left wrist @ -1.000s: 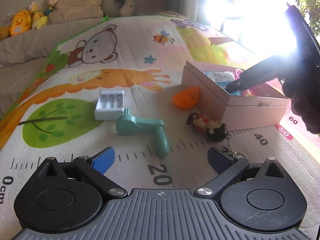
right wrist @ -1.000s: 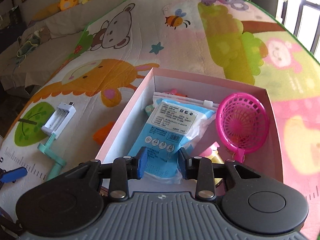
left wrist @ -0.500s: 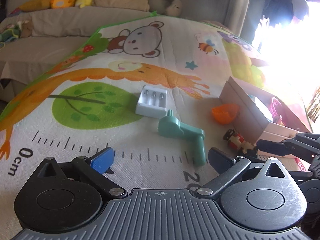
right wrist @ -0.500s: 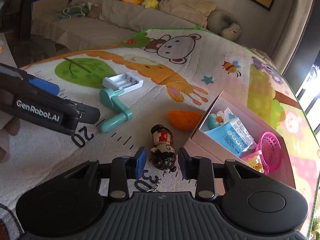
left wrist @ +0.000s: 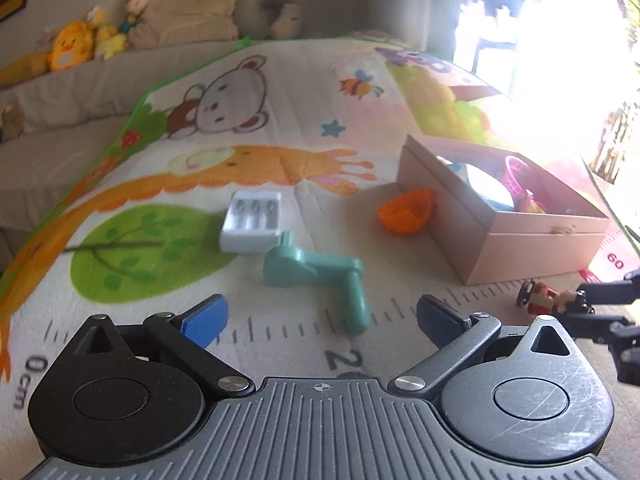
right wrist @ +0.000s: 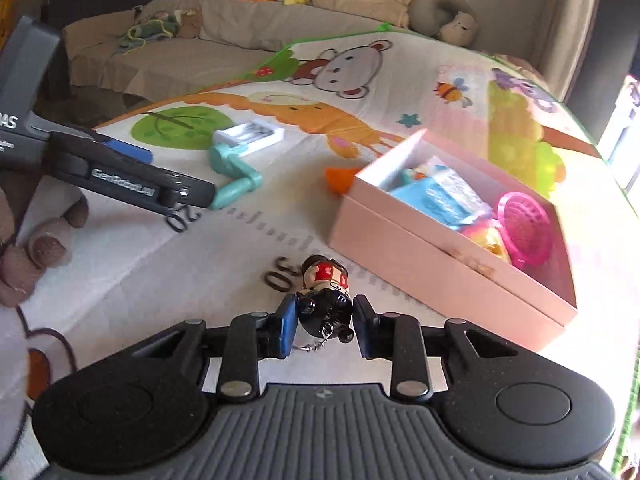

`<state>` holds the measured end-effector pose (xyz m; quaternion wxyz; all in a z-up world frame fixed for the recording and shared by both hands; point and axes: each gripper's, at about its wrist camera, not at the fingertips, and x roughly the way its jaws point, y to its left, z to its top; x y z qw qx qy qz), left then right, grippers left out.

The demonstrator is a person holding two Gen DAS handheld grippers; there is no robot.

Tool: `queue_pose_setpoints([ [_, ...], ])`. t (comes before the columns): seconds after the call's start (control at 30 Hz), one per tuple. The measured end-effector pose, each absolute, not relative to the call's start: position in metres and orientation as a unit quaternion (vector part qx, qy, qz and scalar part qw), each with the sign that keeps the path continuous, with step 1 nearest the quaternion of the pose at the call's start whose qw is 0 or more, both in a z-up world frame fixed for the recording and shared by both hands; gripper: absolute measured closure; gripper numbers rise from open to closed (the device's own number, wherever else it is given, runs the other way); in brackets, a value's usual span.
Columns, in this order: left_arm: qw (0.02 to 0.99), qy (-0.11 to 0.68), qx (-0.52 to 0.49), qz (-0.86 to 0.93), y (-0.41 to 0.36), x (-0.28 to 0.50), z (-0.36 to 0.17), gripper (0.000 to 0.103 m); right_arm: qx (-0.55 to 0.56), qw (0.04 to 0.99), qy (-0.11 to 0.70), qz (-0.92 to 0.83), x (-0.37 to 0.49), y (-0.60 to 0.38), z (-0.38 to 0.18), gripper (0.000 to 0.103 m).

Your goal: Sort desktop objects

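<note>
The right gripper (right wrist: 323, 326) has its fingers on both sides of the little doll keychain's (right wrist: 326, 296) black head, almost touching it, but I cannot tell if they squeeze it. The doll lies on the play mat (right wrist: 168, 256), just in front of the pink box (right wrist: 448, 268). The left gripper (left wrist: 320, 314) has its fingers wide apart, and the teal crank handle (left wrist: 320, 276) lies just past them, touching the white battery charger (left wrist: 251, 222).
</note>
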<state>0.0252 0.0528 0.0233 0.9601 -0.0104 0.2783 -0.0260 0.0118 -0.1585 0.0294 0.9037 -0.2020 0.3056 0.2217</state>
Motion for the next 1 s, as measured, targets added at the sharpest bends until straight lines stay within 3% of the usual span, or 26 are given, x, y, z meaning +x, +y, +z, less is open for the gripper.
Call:
queue_pose_setpoints([
  [0.07,0.966,0.254,0.036,-0.041,0.037,0.034,0.033,0.0,-0.149,0.915,0.313,0.209,0.019,-0.185,0.032,0.065],
  [0.13,0.968,0.24,0.059,-0.05,0.028,0.048,0.04,0.0,-0.084,0.925,0.31,0.203,0.023,-0.206,0.036,0.028],
  [0.17,0.967,0.237,0.073,-0.06,0.023,0.058,0.043,0.001,-0.053,0.931,0.303,0.199,0.024,-0.216,0.038,0.02],
  [0.2,0.965,0.238,0.085,-0.068,0.019,0.068,0.044,0.009,-0.028,0.933,0.3,0.196,0.025,-0.223,0.039,0.01],
  [0.27,0.957,0.254,0.107,-0.086,0.011,0.088,0.041,0.029,0.027,0.932,0.3,0.202,0.029,-0.239,0.036,0.009],
  [0.3,0.953,0.265,0.112,-0.095,0.008,0.098,0.038,0.03,0.044,0.93,0.301,0.205,0.031,-0.243,0.035,0.009],
  [0.57,0.927,0.325,0.117,-0.147,-0.003,0.154,0.013,0.026,0.088,0.915,0.326,0.22,0.045,-0.252,0.008,0.002],
  [0.83,0.915,0.314,0.163,-0.195,-0.012,0.157,0.007,0.034,0.083,0.909,0.342,0.222,0.051,-0.245,0.003,0.0],
  [0.93,0.916,0.308,0.165,-0.199,-0.013,0.153,0.006,0.048,0.079,0.912,0.34,0.216,0.049,-0.244,0.003,0.0],
  [0.97,0.916,0.305,0.167,-0.198,-0.014,0.15,0.007,0.06,0.077,0.913,0.339,0.214,0.049,-0.243,0.003,0.0],
  [1.0,0.918,0.302,0.17,-0.194,-0.016,0.148,0.007,0.06,0.075,0.914,0.338,0.212,0.049,-0.243,0.003,0.0],
])
